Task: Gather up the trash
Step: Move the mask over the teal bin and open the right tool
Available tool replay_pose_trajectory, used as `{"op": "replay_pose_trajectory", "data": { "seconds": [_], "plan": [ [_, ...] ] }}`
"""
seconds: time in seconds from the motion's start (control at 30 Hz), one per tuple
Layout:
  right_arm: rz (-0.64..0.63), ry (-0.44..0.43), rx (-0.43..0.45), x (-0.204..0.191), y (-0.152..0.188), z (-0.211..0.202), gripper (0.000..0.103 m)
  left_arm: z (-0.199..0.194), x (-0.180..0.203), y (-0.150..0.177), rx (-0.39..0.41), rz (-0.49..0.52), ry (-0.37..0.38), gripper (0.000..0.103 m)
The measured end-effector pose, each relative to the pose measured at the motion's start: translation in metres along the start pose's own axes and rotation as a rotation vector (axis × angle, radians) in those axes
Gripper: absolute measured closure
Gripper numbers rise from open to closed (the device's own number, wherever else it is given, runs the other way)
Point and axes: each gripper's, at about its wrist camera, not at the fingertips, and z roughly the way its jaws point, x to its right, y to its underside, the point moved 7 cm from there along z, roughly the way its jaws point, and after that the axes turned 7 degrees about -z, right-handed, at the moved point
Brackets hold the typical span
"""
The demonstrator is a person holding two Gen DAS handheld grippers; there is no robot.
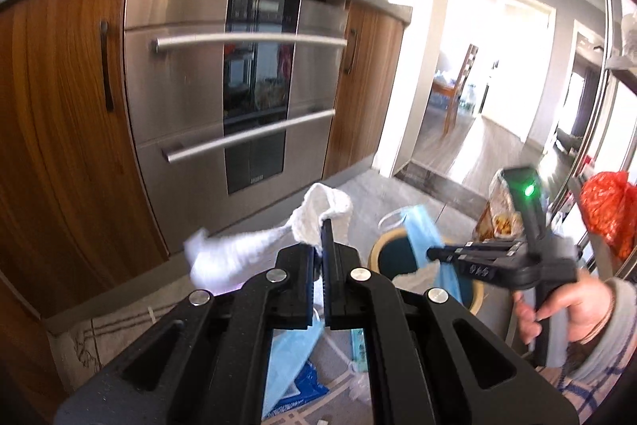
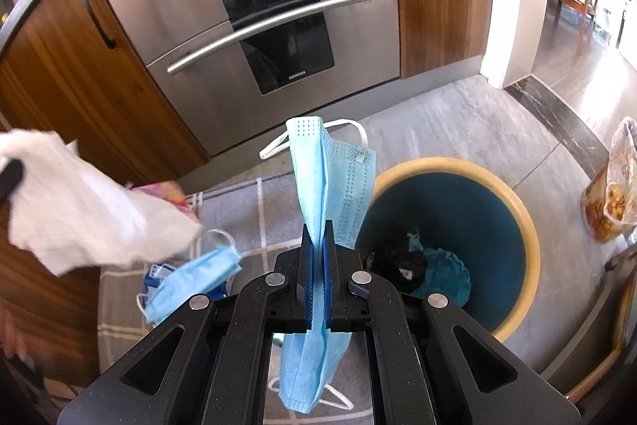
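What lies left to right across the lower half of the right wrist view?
White tissue → floor mask → held mask in right gripper → bin → food bag.

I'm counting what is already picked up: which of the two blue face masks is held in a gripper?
The mask clamped upright in the right gripper, beside the bin. The other mask lies crumpled on the rug, unheld.

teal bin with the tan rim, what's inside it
Inside the round teal bin with the tan rim, a crumpled black item and crumpled teal-blue paper lie at the bottom. The hanging light-blue face mask hides part of the near left wall.
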Motion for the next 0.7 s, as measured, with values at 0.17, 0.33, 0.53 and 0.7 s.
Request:
{"op": "replay_pose_trajectory", "data": {
  "seconds": [0.17, 0.33, 0.53, 0.7],
  "plan": [
    [-0.001, 0.002, -0.001, 0.001, 0.001, 0.0, 0.098, -0.013, 0.002, -0.008, 0.025, -0.013, 0.013, 0.1],
    [-0.005, 0.005, -0.004, 0.001, 0.0, 0.001, 0.098, 0.001, -0.006, 0.005, -0.066, -0.038, -0.007, 0.1],
    [-0.011, 0.012, -0.008, 0.003, -0.001, 0.003, 0.098, -0.006, 0.0, 0.002, -0.044, -0.032, 0.02, 0.1],
    [0.006, 0.045, 0.013, 0.017, -0.006, -0.002, 0.098, -0.003, 0.001, 0.005, -0.058, -0.018, 0.013, 0.1]
  ]
}}
